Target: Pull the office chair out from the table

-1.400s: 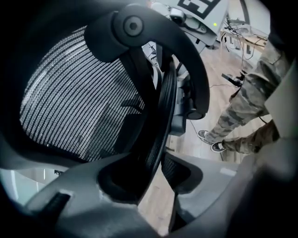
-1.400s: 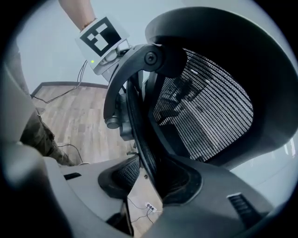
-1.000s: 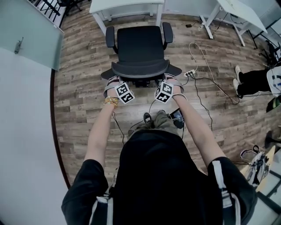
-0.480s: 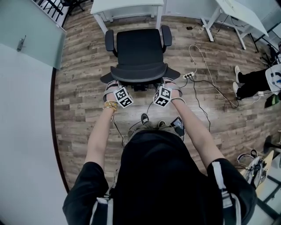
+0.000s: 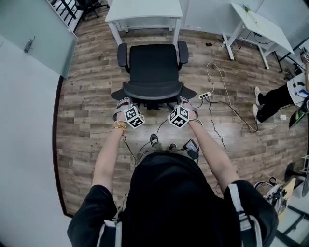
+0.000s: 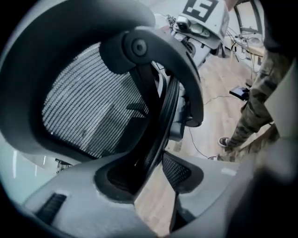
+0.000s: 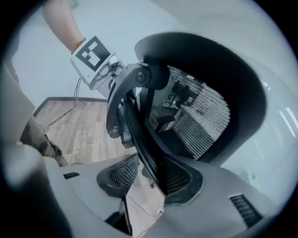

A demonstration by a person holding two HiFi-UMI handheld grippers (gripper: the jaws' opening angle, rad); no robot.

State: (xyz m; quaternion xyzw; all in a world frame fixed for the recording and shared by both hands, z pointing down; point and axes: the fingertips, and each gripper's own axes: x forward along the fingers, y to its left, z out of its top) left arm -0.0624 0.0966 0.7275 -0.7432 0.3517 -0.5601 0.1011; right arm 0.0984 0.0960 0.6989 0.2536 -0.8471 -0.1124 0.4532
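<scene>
I hold the office chair (image 5: 153, 62) by its backrest (image 6: 93, 107), one tool at each side. It stands at the upper middle of the head view with the seat pointing away from me. The seat's far edge lies near the feet of the white table (image 5: 142, 8) at the top of the frame.

My left gripper (image 5: 123, 102) is at the backrest's left edge. In the left gripper view the dark rim of the backrest runs down between its two grey jaws, which are closed onto that rim, and a sliver of floor shows below it. My right gripper (image 5: 186, 102) is at the right edge. In the right gripper view its jaws are clamped on the rim in the same way, with the mesh panel off to the right.

To the left of the chair the wood floor (image 5: 87, 96) is bare as far as the dark curved skirting at the wall, where a grey door panel (image 5: 34, 36) fills the upper left corner.

On the right there is less room. A white power strip (image 5: 205, 95) lies just beside the chair's base, and its cables (image 5: 227, 77) loop across the boards. Beyond them, a seated person's legs (image 5: 270, 99) reach in from the right edge. A second white desk (image 5: 260, 21) stands in the upper right.

My own shoes (image 5: 159, 141) are just below the grippers.
</scene>
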